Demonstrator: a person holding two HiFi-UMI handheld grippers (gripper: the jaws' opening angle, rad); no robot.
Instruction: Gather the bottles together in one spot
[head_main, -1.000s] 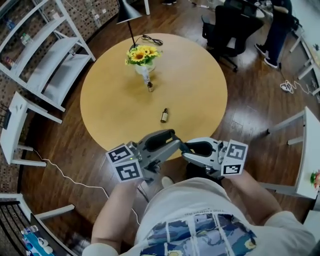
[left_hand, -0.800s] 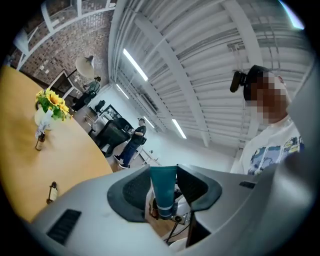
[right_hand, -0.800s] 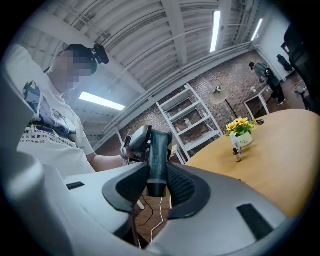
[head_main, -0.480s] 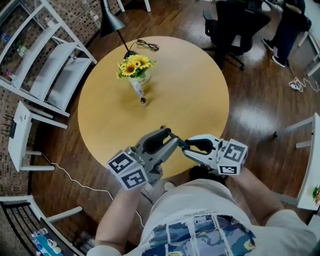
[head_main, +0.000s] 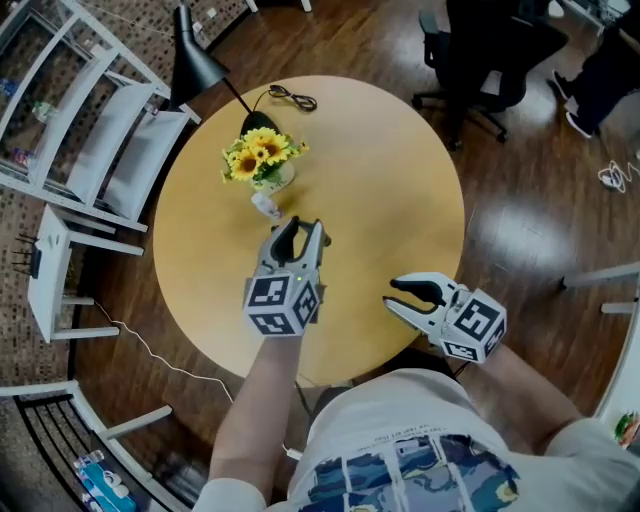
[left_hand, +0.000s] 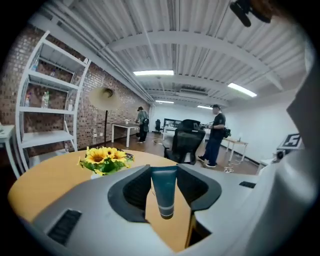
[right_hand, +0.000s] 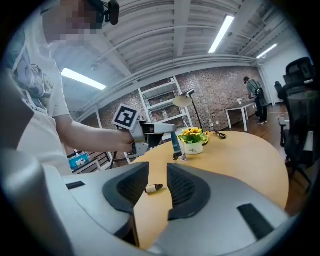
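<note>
Left gripper fingers pinch the teal bottle — judge it best set down upright, just beside the vase — right gripper fingers empty, closing.

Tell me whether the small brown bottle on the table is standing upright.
No, the brown bottle lies on its side on the table.

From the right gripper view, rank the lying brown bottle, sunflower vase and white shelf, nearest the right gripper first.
1. Brown bottle, on the table just beyond the jaws.
2. Sunflower vase, farther across the table.
3. White shelf, beyond the table's far edge.
</note>
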